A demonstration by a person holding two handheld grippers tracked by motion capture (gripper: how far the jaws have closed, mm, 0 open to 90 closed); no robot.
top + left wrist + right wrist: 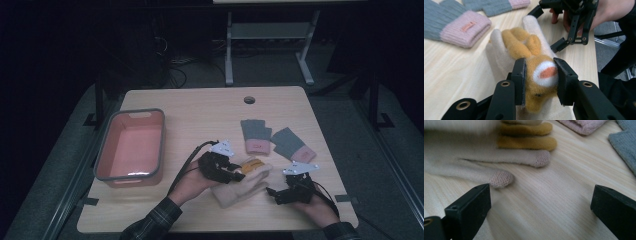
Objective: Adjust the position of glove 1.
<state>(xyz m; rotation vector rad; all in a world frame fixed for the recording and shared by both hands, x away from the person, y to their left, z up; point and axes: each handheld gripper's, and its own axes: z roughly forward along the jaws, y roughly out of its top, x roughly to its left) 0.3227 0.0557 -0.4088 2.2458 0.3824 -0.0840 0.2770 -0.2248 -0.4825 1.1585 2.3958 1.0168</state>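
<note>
A fuzzy orange glove (521,43) lies on top of a beige glove (496,50) near the table's front. My left gripper (540,72) is shut on the orange glove's cuff end, its pads pressing both sides of a white and orange patch. From above, the left gripper (235,174) sits at the left of the orange glove (252,164) and the beige glove (240,190). My right gripper (274,192) rests low at the beige glove's fingertips (501,178). The right gripper (541,202) stands wide open over bare wood, with nothing between its jaws.
Two grey gloves with pink cuffs (256,135) (292,145) lie side by side behind the beige glove. A pink bin with a grey rim (131,147) stands on the table's left half. A round cable hole (249,99) is at the far edge.
</note>
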